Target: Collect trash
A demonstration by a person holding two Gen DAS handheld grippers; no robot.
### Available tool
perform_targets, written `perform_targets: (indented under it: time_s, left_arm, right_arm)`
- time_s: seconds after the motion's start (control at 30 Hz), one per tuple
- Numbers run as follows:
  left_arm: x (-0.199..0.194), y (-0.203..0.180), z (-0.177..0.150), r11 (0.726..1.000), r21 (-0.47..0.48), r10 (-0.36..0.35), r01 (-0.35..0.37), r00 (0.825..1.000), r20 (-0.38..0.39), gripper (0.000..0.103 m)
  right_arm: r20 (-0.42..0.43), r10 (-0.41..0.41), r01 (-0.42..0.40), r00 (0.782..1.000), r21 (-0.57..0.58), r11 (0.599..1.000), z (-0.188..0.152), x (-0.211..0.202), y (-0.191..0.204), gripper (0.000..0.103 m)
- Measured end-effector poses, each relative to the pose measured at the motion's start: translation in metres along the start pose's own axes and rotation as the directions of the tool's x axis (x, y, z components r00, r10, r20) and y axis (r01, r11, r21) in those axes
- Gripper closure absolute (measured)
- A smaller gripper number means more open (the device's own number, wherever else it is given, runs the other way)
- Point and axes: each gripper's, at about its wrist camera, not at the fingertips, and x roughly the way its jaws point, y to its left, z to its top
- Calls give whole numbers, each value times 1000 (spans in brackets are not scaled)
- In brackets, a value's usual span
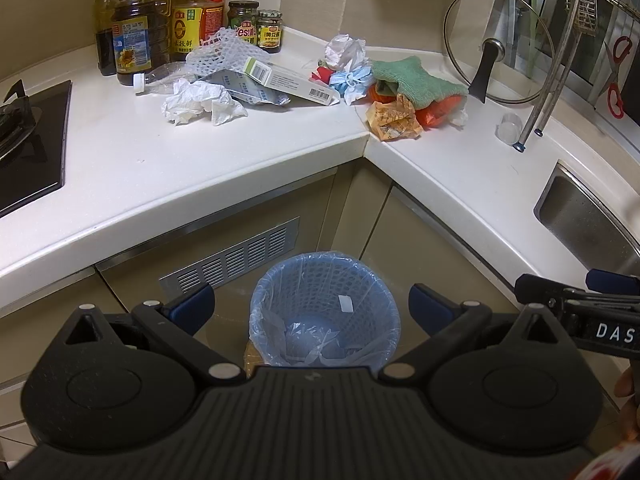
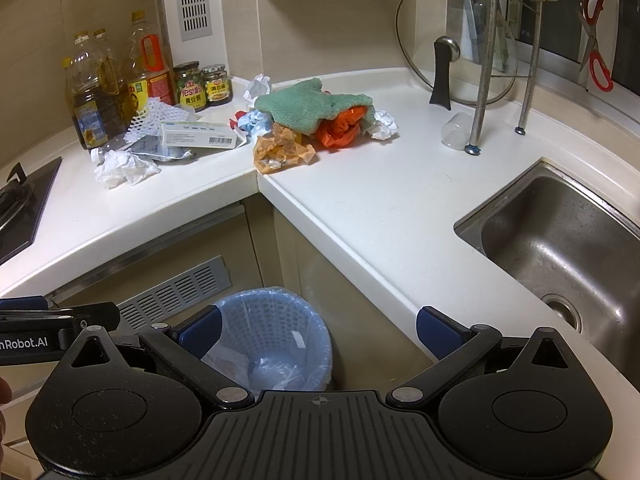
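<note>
Both claws hang low in front of the cabinets with their blue-padded fingers spread wide apart and nothing between them. Left claw frames the blue mesh bin on the floor, which is lined with a clear bag and sits straight below it; the right claw hovers beside it, with the same bin under its left finger and the table edge under its right.

Up on the white corner table the trash lies well apart from both claws. On the left run sit a crumpled white tissue, a long white box, foam netting and a flattened clear bottle, in front of oil bottles and jars. Round the corner lie an orange wrapper, a blue face mask and a green cloth draped over an orange bag. A steel sink lies to the right.
</note>
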Motion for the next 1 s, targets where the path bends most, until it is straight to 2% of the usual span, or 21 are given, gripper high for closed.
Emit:
perform_targets:
  time_s: [0.4, 0.63, 0.87, 1.0]
  left_arm:
    - [-1, 2, 1, 1000, -8, -4, 4, 1000, 1, 1]
    - [0, 21, 14, 998, -42, -42, 43, 999, 20, 1]
    - [12, 44, 34, 996, -23, -81, 82, 996, 31, 1]
    - [25, 52, 47, 995, -18, -93, 93, 995, 37, 1]
  right_arm:
    - [0, 0, 0, 1000, -1, 1000, 3, 1, 1, 0]
    - [26, -19, 18, 999, 51, 999, 1, -2, 4, 0]
    - [87, -98, 86, 991, 129, 988, 10, -6, 1, 0]
    - [125, -158, 140, 979, 147, 979, 20, -5, -5, 0]
